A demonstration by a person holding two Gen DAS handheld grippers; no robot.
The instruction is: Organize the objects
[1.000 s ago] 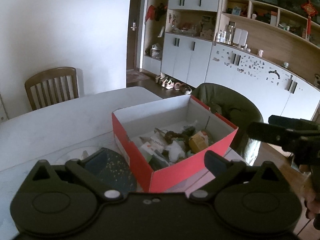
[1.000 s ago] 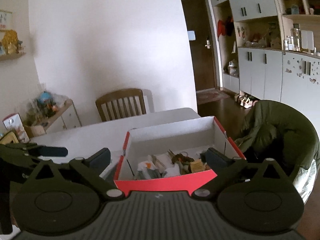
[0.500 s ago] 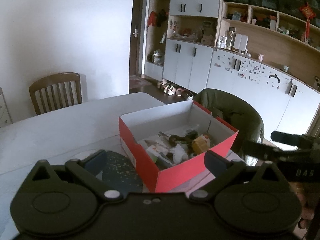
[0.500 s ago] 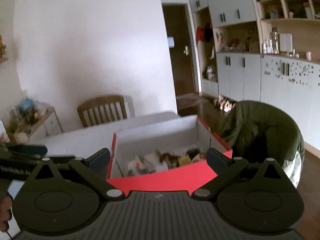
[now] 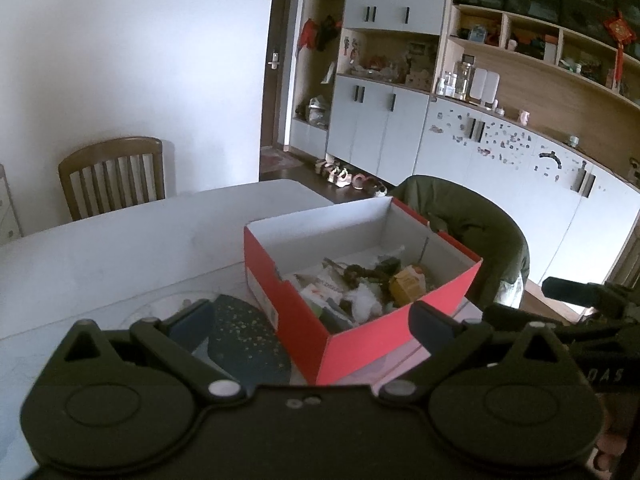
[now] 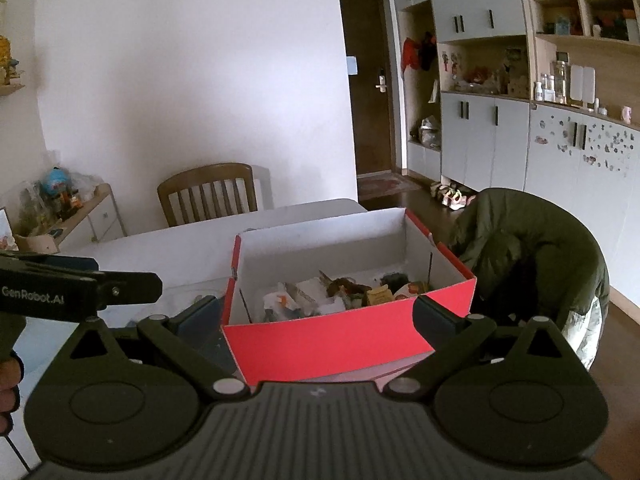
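A red cardboard box (image 5: 384,332) with a white inside stands on the white table (image 5: 120,248); it also shows in the right wrist view (image 6: 328,344). Several small items lie jumbled in it, among them a yellow packet (image 5: 406,285) and white wrappers (image 6: 304,302). My left gripper (image 5: 312,318) is open and empty, held back from the box's near left corner. My right gripper (image 6: 318,314) is open and empty, held back from the box's near wall. A dark speckled round object (image 5: 244,340) lies left of the box.
A wooden chair (image 5: 114,178) stands at the table's far side. A chair draped with a green coat (image 6: 536,256) stands right of the box. Cabinets and shelves (image 5: 500,128) line the right wall. A low cluttered cupboard (image 6: 60,212) stands far left.
Both grippers have pulled back and risen a little, so the box looks smaller and farther off. Both stay open and empty.
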